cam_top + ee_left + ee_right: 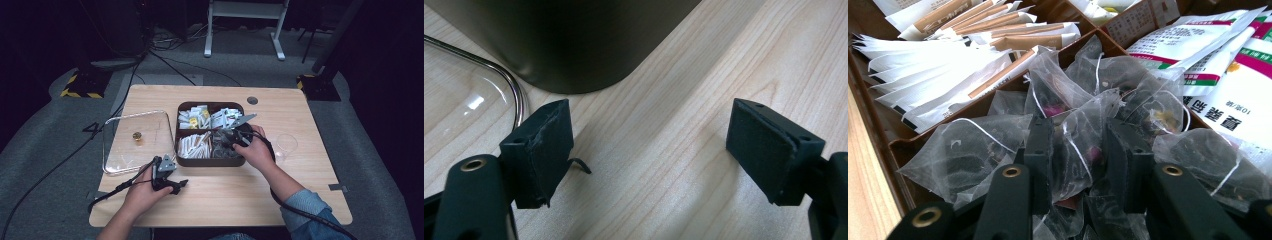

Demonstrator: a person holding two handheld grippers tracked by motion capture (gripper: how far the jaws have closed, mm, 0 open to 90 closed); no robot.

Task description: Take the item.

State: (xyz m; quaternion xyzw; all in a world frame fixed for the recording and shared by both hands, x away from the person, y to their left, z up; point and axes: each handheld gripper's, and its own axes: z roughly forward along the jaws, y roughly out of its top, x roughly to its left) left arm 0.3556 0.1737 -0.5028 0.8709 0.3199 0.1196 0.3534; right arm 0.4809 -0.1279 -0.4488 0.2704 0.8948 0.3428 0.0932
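A dark brown box with several compartments stands mid-table, full of sachets. My right gripper reaches into its near right compartment, a heap of clear mesh tea bags. In the right gripper view the two black jaws of that gripper press on one pyramid tea bag with dark leaves and pink buds inside. My left gripper rests low on the table in front of the box's near left corner, jaws wide apart, open, with bare wood between them.
A clear glass lid with a gold knob lies left of the box; its rim sits close to the left jaw. White-and-brown paper sachets and printed packets fill neighbouring compartments. A clear cup stands right of the box.
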